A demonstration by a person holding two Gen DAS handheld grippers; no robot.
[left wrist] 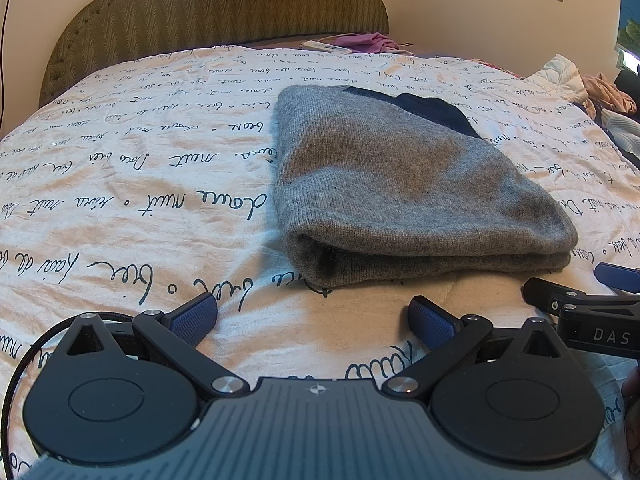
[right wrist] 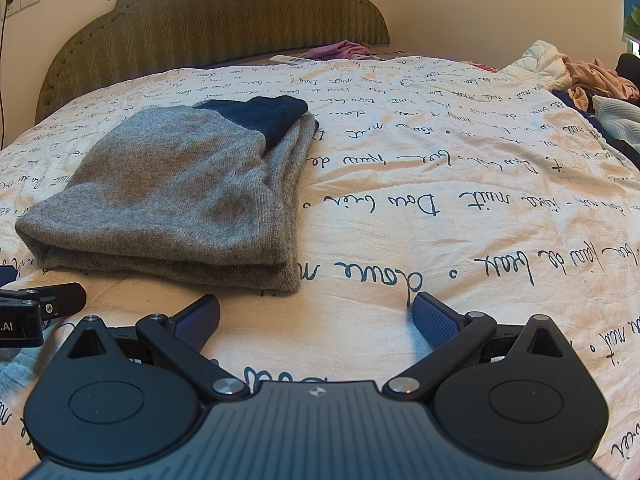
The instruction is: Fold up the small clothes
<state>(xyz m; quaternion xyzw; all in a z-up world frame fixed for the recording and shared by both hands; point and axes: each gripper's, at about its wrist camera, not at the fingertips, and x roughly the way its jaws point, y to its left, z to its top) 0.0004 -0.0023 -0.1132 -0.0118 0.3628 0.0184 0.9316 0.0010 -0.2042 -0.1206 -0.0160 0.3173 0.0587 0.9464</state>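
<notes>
A grey knitted garment (left wrist: 400, 184) with a dark navy part (left wrist: 432, 112) lies folded in a neat stack on the white bedspread with black script. It also shows in the right wrist view (right wrist: 180, 196), left of centre. My left gripper (left wrist: 314, 316) is open and empty, just in front of the stack's near edge. My right gripper (right wrist: 316, 316) is open and empty, in front of the stack's near right corner. Each gripper shows at the edge of the other's view, the right one (left wrist: 592, 304) and the left one (right wrist: 36, 308).
The bedspread (right wrist: 440, 184) covers the bed up to a padded olive headboard (left wrist: 224, 4). A pile of loose clothes (right wrist: 580, 80) lies at the far right. A pink cloth (right wrist: 344, 50) and a white remote (left wrist: 326, 47) lie near the headboard.
</notes>
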